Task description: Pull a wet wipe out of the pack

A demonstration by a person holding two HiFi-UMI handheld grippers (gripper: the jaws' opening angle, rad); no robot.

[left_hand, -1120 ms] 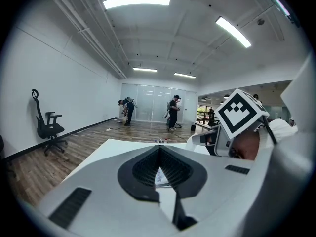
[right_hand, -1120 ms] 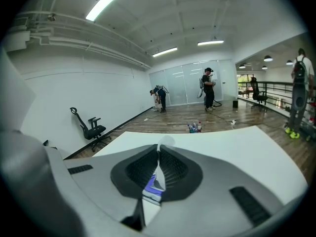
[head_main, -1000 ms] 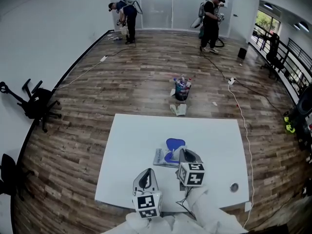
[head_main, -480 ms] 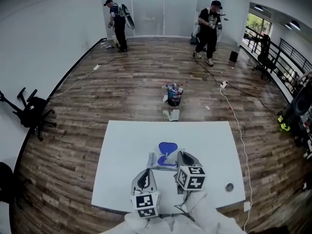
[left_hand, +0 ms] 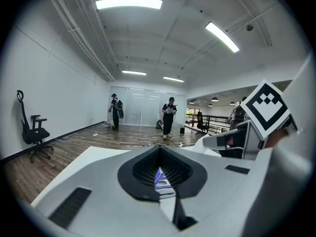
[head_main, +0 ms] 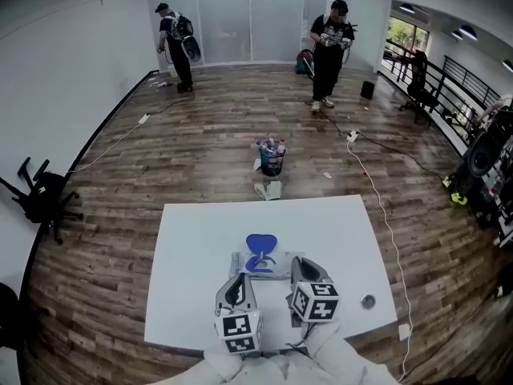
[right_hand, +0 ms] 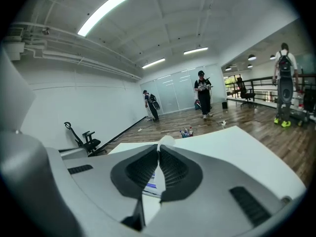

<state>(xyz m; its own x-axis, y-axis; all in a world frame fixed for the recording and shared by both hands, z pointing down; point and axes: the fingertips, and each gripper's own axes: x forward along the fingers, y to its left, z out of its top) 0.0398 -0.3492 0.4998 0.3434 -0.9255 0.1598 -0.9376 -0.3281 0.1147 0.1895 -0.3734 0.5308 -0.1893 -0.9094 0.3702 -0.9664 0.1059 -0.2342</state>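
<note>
Both were closed: left gripper (left_hand: 159, 149) empty, right gripper (right_hand: 159, 151) apparently pinching the wipe (right_hand: 166, 141), which next needed drawing clear of the pack (head_main: 272, 265).

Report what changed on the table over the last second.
The right tongs, shut on a white wipe, drew back from the pack toward the person. The left tongs edged closer to it. The pack's blue lid stays open.

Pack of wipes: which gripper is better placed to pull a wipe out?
Right, probably. The right gripper has its jaws shut on what looks like a white wipe, just behind the open pack. The left gripper is shut on nothing.
</note>
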